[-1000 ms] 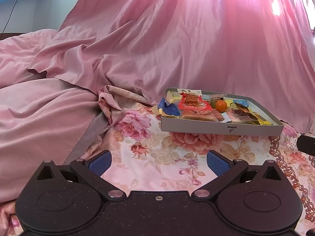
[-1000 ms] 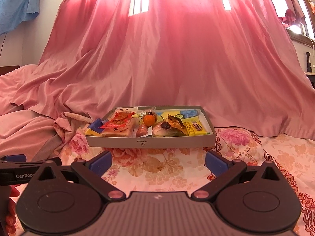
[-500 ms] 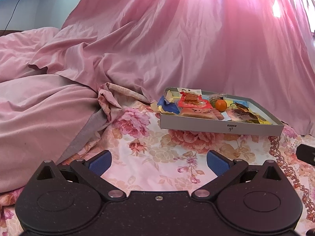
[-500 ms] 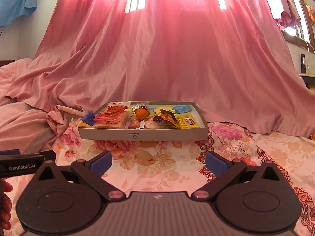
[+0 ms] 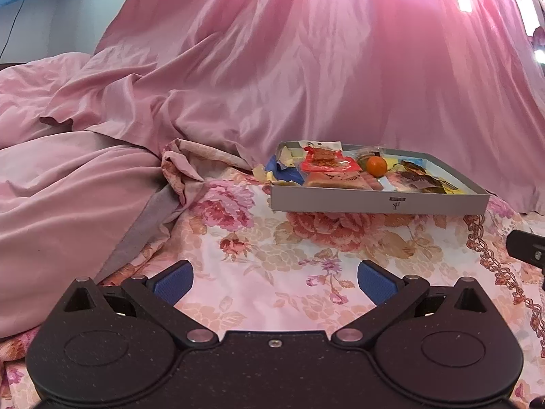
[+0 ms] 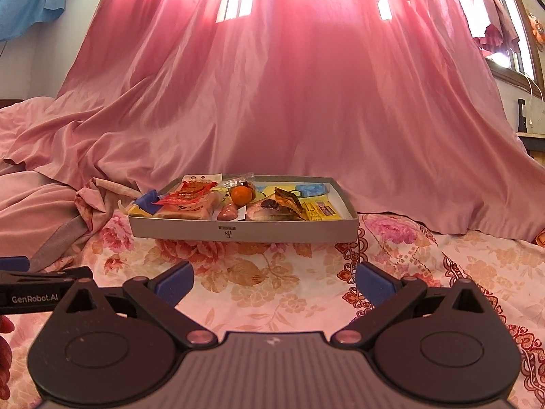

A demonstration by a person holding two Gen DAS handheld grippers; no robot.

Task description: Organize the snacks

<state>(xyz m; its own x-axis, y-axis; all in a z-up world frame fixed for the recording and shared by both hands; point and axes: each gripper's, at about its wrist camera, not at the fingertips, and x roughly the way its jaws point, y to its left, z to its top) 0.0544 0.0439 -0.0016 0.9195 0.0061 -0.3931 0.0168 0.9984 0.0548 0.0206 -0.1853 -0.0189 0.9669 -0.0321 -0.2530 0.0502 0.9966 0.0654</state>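
Tray (image 6: 243, 233) well beyond spread fingers (image 6: 173, 281).

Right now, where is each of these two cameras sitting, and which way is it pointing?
Left wrist view: sits on the left claw, low over the floral sheet, facing the snack box ahead to its right; shows its open blue pads and an edge of the other claw.
Right wrist view: sits on the right claw, facing the box almost head-on; shows its open pads, the left claw and fingertips at the left edge.
Both share the box, the orange, the sheet and the pink curtain.
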